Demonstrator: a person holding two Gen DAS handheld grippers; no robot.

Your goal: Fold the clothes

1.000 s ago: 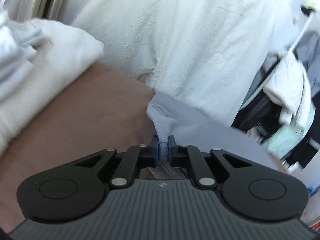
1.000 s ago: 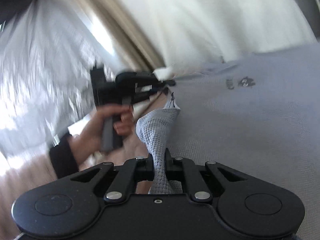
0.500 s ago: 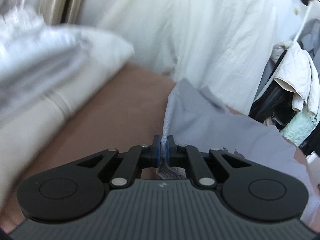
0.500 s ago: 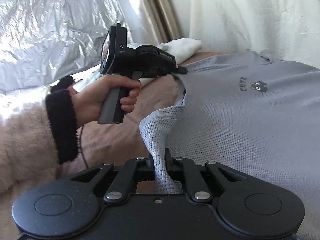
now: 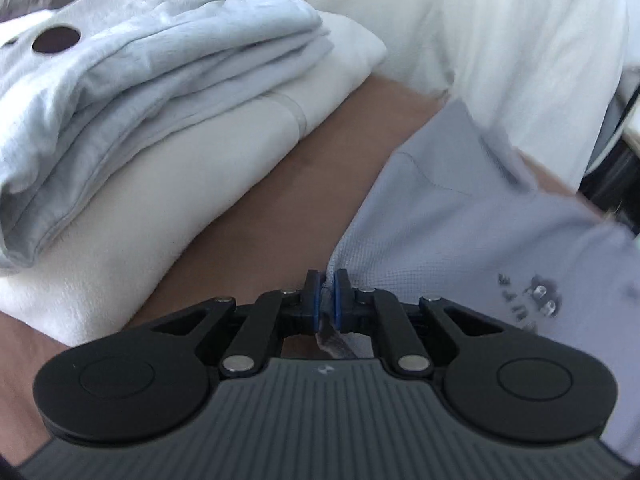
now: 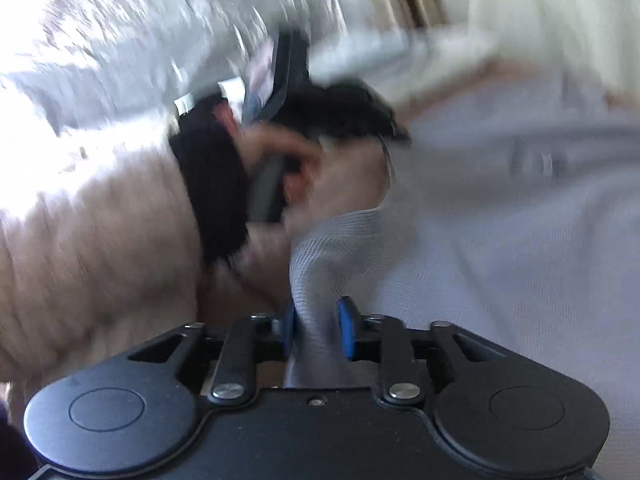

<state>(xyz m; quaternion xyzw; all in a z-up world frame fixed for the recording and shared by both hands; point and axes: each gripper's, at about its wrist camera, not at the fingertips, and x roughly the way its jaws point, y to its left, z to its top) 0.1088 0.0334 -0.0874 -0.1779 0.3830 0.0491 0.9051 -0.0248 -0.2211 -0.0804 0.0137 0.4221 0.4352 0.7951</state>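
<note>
Left gripper [image 5: 327, 292]: blue pads pinched tight on an edge of the grey shirt [image 5: 460, 232], which lies spread on the brown surface [image 5: 280, 184] beside a folded pile [image 5: 160, 92]. Right gripper [image 6: 317, 328]: jaws slightly apart, apparently clamping a bunched fold of the shirt; view blurred.

Left wrist view sits low behind the left gripper [image 5: 327, 294], facing forward along its fingers, very near the grey waffle-knit shirt [image 5: 480, 240]; folded clothes stack [image 5: 140, 100] lies left of the shirt, white curtain [image 5: 480, 20] beyond it. Right wrist view sits behind the right gripper [image 6: 317, 326], equally near the same shirt [image 6: 500, 240], facing across it, blurred. It shows the left gripper [image 6: 340, 120] at the shirt's far edge. Both views share the shirt.
</note>
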